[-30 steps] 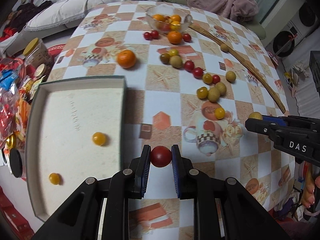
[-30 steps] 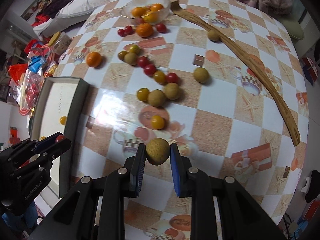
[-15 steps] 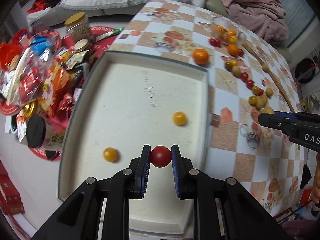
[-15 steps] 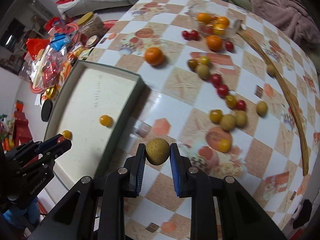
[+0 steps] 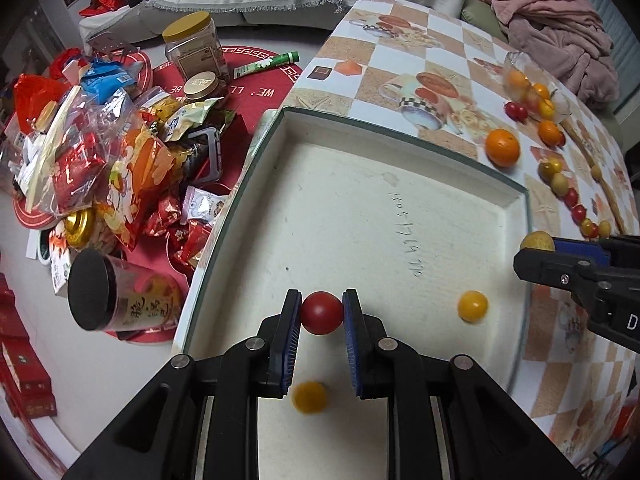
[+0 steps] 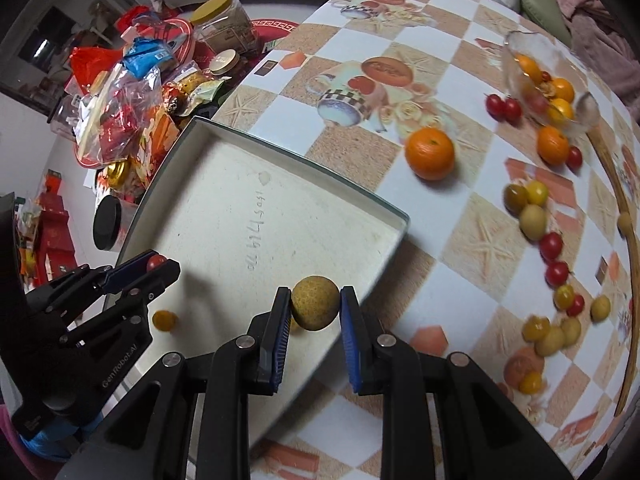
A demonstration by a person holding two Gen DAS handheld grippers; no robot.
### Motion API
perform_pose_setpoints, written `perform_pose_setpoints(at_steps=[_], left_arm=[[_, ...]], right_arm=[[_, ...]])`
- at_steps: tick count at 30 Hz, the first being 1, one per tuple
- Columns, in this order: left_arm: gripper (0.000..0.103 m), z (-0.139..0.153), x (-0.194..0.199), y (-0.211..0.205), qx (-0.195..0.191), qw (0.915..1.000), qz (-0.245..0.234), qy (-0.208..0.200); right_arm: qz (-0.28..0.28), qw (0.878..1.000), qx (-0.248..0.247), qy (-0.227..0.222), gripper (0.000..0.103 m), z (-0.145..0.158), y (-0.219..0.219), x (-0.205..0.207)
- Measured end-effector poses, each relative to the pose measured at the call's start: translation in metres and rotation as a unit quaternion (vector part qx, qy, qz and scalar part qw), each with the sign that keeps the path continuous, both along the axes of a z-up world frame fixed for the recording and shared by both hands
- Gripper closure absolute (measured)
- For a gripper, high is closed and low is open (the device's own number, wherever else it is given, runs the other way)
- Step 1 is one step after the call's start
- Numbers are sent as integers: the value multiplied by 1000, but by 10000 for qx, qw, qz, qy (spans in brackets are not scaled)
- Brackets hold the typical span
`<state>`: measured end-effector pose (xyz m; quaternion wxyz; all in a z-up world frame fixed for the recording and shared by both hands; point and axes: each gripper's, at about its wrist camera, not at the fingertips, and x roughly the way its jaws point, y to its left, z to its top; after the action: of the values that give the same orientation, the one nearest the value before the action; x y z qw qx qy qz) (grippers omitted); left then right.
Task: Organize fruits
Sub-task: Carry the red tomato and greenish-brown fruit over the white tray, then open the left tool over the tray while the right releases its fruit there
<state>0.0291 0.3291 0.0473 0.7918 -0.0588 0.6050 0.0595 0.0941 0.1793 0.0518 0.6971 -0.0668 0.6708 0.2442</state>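
Note:
My left gripper (image 5: 321,314) is shut on a red cherry tomato (image 5: 322,312) and holds it above the near part of the white tray (image 5: 400,132). Two yellow tomatoes (image 5: 472,305) (image 5: 308,397) lie in the tray. My right gripper (image 6: 313,309) is shut on a tan longan (image 6: 314,307) and holds it over the tray's right rim (image 6: 384,216). In the right wrist view the left gripper (image 6: 154,266) is at the left over the tray. Several tomatoes (image 6: 551,246), longans (image 6: 532,216) and oranges (image 6: 430,153) lie loose on the checked table.
A glass bowl (image 6: 536,80) with oranges stands at the table's far side, beside a long wooden stick (image 6: 628,248). Left of the tray, off the table, lie snack bags (image 5: 104,160), jars (image 5: 192,46) and a black-lidded cup (image 5: 116,296).
Both grippers have moved left with their fruit. The left one has gone from the table to over the tray, and the right one has reached the tray's right rim.

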Motion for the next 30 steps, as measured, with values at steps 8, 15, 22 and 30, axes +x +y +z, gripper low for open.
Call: perform_pose_setpoints(at_steps=[8,15,22,30], left_arm=[[80,-21,7,10,172,9994,16,296],[28,-15,4,11,363,9993,-14,71],[28,-7,2,14,319,9994,61,86],[28,8,-4,8,369,9993,11,82]], right_arm=[[247,9994,-200,102,76,-28,24,11],[477,9982,-343,152,51,-39,31,9],[386,9993,-30,6,13,-20,31,11],[-206,9997,129,-65,12,6,0,16]])
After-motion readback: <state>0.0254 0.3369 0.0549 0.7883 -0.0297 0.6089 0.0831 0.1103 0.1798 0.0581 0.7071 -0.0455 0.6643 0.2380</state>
